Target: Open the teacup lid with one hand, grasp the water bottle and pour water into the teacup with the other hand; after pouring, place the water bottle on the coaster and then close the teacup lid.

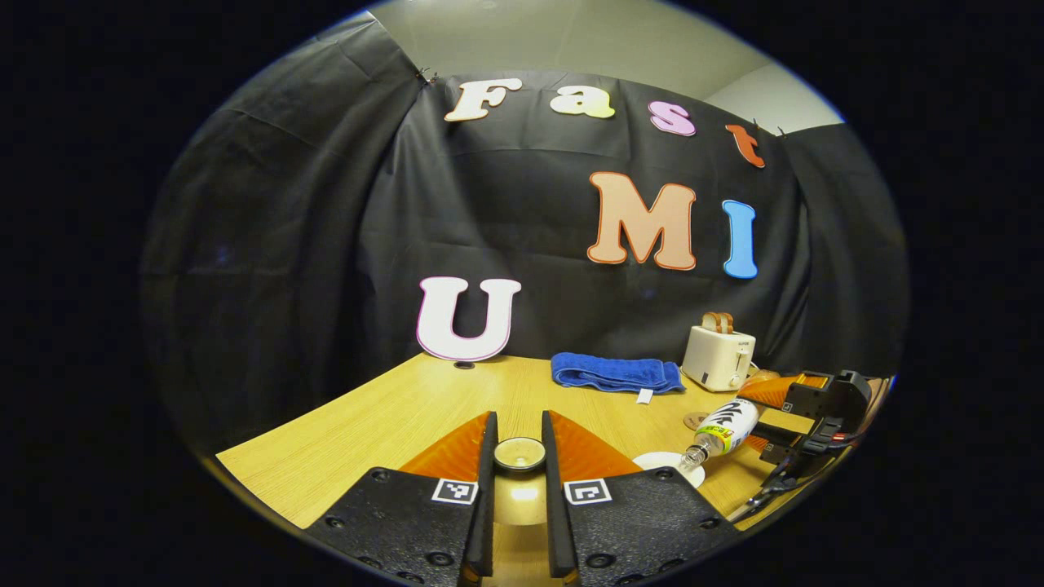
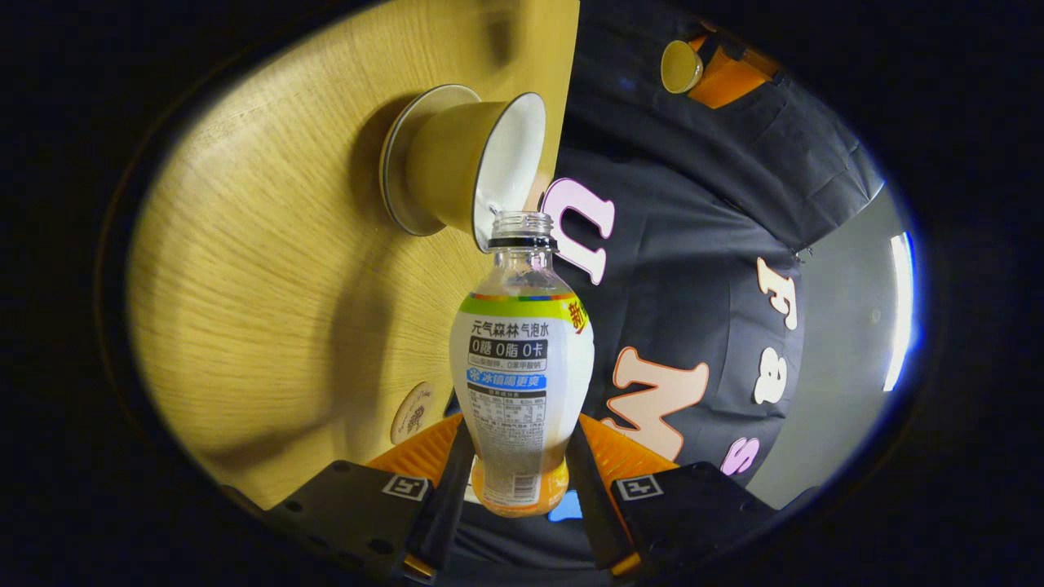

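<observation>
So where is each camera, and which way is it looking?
Left gripper view: rides on the left gripper, level over the table, facing the back wall; its fingers hold the lid.
Right gripper view: rides on the right gripper, rolled sideways; its fingers grip the bottle tipped at the teacup.
Both show: bottle, lid, coaster.

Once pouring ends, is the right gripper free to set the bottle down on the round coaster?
Probably yes. The round coaster lies bare on the wooden table, apart from the yellow teacup and its saucer. The right gripper grips the labelled plastic water bottle, tilted at the cup.
</observation>
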